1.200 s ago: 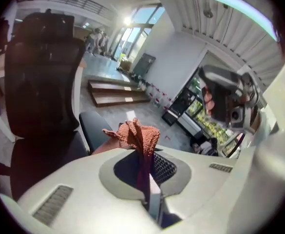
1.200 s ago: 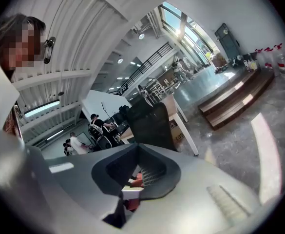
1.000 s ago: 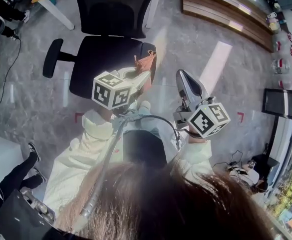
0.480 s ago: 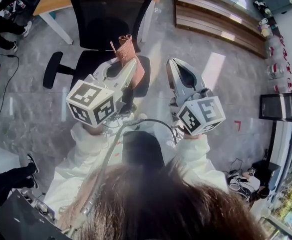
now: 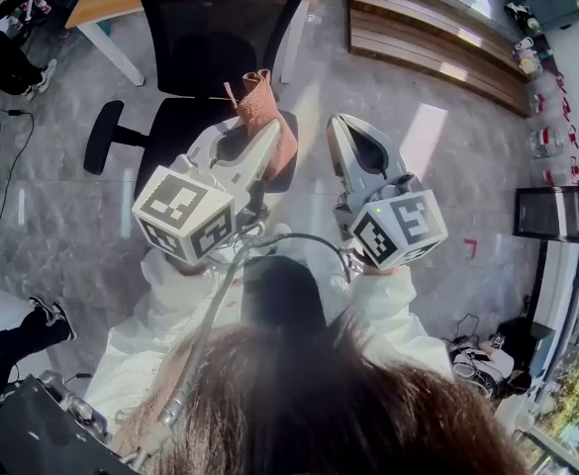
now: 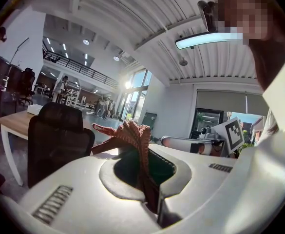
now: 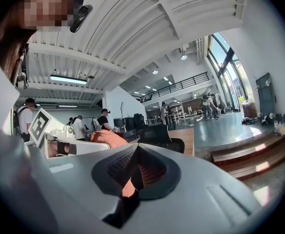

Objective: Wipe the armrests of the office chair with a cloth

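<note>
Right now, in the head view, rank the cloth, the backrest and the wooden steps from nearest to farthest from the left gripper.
1. Cloth: pinched in the jaws of the left gripper, at its tip.
2. Backrest: just beyond, ahead of the gripper.
3. Wooden steps: farthest, on the floor at the upper right.

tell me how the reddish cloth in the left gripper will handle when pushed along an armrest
Likely floppy: the cloth bunches and folds where the left gripper pinches it. Probably light, since one pinch holds it all up. Its knitted-looking texture should drag rather than slip.
</note>
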`<state>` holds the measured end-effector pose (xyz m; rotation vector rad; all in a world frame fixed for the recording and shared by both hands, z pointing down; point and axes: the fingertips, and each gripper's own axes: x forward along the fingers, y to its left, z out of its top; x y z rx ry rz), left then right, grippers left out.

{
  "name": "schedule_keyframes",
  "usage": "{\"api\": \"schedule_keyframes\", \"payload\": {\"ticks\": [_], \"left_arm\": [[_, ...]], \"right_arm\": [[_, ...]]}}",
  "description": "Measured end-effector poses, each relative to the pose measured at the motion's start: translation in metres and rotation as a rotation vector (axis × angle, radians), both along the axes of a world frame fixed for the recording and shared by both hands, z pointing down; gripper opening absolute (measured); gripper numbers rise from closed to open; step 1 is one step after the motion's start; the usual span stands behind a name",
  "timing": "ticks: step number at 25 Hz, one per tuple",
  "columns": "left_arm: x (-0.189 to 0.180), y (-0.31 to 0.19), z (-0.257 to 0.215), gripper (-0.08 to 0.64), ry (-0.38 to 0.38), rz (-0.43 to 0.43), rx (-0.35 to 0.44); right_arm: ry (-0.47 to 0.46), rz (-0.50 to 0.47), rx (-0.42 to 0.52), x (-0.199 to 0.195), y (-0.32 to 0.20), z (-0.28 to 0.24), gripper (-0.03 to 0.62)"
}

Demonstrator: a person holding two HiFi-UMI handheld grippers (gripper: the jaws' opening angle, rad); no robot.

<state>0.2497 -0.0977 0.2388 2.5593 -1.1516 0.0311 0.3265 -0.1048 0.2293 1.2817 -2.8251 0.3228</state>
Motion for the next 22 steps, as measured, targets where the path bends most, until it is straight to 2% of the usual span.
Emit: {"api": "schedule_keyframes", "payload": {"ticks": [22], "left_arm": [[0.0063,-0.0005,0.0006,0.023,-0.027,0.018,-0.014]], "right_arm": [[-0.021,0.006,-0.020,0.0032,0.0034,0.0045,0.001]]}}
